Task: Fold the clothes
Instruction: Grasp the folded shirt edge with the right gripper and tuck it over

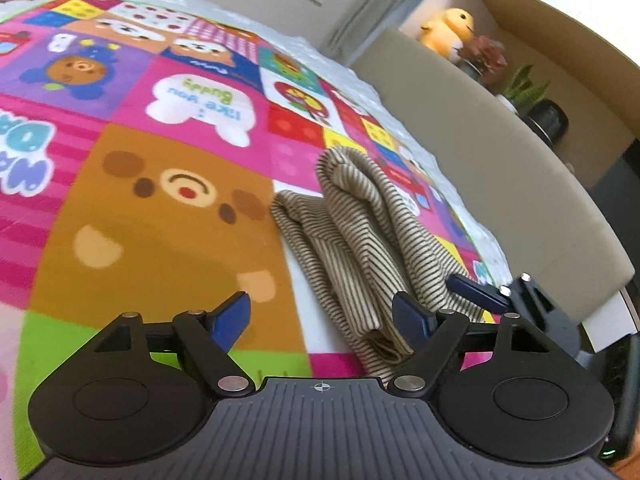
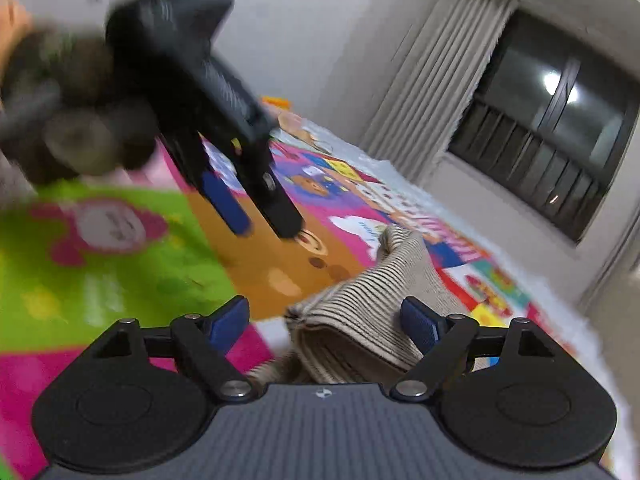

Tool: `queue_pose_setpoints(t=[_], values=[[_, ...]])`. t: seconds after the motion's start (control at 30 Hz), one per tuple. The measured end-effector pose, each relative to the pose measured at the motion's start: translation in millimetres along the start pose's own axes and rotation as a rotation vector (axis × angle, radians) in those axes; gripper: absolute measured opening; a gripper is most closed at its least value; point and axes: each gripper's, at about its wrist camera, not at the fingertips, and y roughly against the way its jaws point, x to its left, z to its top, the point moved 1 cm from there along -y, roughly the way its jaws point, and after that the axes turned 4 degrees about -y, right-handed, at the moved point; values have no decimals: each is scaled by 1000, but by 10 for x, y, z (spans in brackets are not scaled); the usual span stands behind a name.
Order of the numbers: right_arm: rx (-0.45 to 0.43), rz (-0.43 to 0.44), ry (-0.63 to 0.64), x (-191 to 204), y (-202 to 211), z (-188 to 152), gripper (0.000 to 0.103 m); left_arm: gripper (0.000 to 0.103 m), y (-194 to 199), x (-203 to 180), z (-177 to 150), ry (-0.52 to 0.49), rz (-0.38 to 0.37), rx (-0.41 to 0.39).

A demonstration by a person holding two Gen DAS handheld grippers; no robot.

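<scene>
A beige garment with thin dark stripes (image 1: 360, 232) lies folded in a loose bundle on a colourful cartoon play mat (image 1: 132, 184). My left gripper (image 1: 322, 318) is open, low over the mat at the garment's near left edge; its right finger touches the cloth. My right gripper (image 2: 324, 322) is open with the garment's folded end (image 2: 352, 320) between its fingers. In the right wrist view the left gripper (image 2: 260, 220) shows blurred above the mat, open. In the left wrist view the right gripper's fingertips (image 1: 480, 294) show at the garment's right side.
A beige cushioned bench or headboard (image 1: 500, 168) runs along the mat's right side. A shelf behind it holds a yellow plush toy (image 1: 448, 32) and small potted plants (image 1: 520, 88). In the right wrist view a curtain (image 2: 432, 92) and a dark window (image 2: 556, 120) stand beyond the mat.
</scene>
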Motion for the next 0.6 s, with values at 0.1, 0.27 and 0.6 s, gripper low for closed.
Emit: queue_pose_setpoints(t=[0.1,0.27,0.6], values=[[31,23,-153,-278,-35,56,50,83,129,100,-39,11,2,-8],[25,-32,-324,-759,146,199,24,74,110,188,-81,33,-33,-6],[60,221,-545,-951,-104,266,18,61,-181,-299,-82,-135,-110,34]])
